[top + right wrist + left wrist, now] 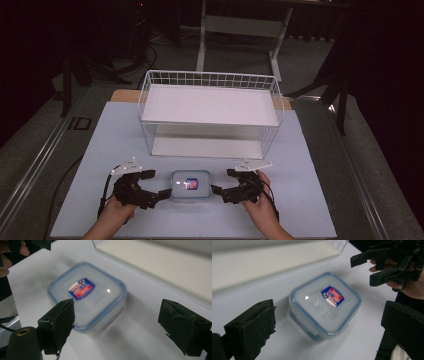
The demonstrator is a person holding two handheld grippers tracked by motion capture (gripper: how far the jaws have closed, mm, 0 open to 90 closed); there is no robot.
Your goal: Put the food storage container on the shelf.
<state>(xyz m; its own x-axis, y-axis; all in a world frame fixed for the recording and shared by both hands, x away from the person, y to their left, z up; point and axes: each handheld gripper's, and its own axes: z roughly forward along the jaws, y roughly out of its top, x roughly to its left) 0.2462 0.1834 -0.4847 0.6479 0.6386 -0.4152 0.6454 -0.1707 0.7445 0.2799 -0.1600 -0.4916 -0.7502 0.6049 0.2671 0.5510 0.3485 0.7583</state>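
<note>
A: Report the near edge of the worktop [310,150].

B: Two hands enter over it. The left hand [114,212] carries the left tongs [159,184]; the right hand [260,207] carries the right tongs [222,181]. Both tongs are released, jaws spread wide, grasping nothing.

A: Free room?

B: The pale worktop lies bare to the left and right of the hands. A white wire rack [210,112] stands behind, with a strip of bare surface between its front edge and the container.

A: Container position?

B: The container [190,185] sits flat on the worktop, between the two tongs and near the front edge. Each set of jaws points inward at one of its sides. In the high view the nearer jaw tips come just beside its walls; contact cannot be confirmed.

A: Construction?

B: Square, rounded corners, translucent plastic, closed by a clear lid [325,302] with a blue rim. A red-and-blue label [82,289] sits at the lid centre. The jaw faces carry black, rough-edged padding. The rack has solid white shelves and thin wire sides.
</note>
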